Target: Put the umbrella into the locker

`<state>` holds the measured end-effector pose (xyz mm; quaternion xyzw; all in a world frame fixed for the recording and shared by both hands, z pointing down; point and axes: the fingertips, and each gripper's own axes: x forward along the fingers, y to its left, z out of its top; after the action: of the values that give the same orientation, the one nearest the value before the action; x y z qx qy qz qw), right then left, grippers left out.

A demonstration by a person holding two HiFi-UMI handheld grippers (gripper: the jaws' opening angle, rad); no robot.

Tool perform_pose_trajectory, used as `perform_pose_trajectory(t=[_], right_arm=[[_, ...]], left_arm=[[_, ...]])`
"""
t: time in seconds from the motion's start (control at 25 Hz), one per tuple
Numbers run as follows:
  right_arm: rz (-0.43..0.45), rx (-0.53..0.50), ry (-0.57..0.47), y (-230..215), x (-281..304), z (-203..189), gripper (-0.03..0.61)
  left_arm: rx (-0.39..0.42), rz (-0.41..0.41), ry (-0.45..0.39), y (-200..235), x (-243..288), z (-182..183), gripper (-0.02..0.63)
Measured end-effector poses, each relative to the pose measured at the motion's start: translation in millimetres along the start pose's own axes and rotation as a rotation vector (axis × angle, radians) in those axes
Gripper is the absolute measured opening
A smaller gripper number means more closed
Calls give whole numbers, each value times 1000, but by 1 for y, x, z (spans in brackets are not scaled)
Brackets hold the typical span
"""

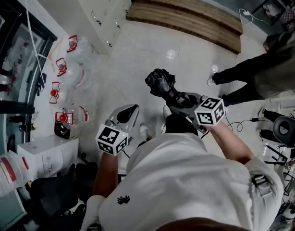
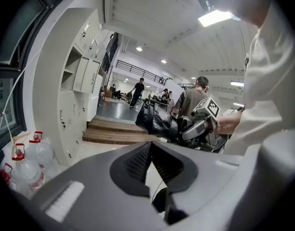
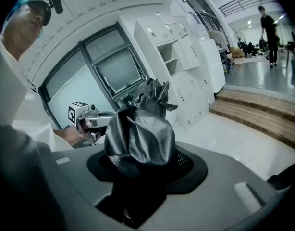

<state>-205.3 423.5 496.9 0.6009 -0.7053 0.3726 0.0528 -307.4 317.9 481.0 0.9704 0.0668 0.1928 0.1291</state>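
Note:
My right gripper (image 1: 180, 100) is shut on a folded black umbrella (image 1: 162, 83), whose crumpled fabric sticks out forward past the jaws. In the right gripper view the umbrella (image 3: 140, 129) fills the space between the jaws. My left gripper (image 1: 129, 112) is shut and holds nothing; it hovers to the left of the umbrella, apart from it. The left gripper view shows its tips meeting (image 2: 150, 145) and the umbrella (image 2: 154, 119) beyond. White lockers (image 1: 102, 6) stand ahead on the left, with one compartment open (image 3: 166, 53).
Several water jugs with red caps (image 1: 66, 71) line the left wall. A wooden step (image 1: 186, 18) runs across the far floor. A person (image 1: 263, 71) stands at the right. A low white cabinet (image 1: 46, 153) is at my near left, and cables (image 1: 243, 124) lie on the right floor.

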Motion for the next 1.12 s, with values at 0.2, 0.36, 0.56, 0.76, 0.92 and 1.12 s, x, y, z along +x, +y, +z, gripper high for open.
perform_pose_trajectory(t=[0.2, 0.36, 0.56, 0.76, 0.92, 1.12], right_arm=[[-4, -27, -9, -15, 12, 14, 229], [35, -46, 0, -55, 25, 46, 229], [67, -95, 23, -123, 30, 99, 229], [102, -138, 49, -189, 30, 145, 229], [122, -159, 48, -235, 35, 188, 229], [144, -165, 33, -272, 65, 248, 229]], left_arm=[[12, 8, -12, 17, 6, 2, 57], [14, 37, -20, 40, 37, 28, 57], [-19, 72, -47, 62, 102, 75, 57], [-5, 107, -68, 78, 168, 124, 57], [-17, 132, -85, 92, 211, 153, 57], [-31, 153, -85, 126, 236, 178, 57]])
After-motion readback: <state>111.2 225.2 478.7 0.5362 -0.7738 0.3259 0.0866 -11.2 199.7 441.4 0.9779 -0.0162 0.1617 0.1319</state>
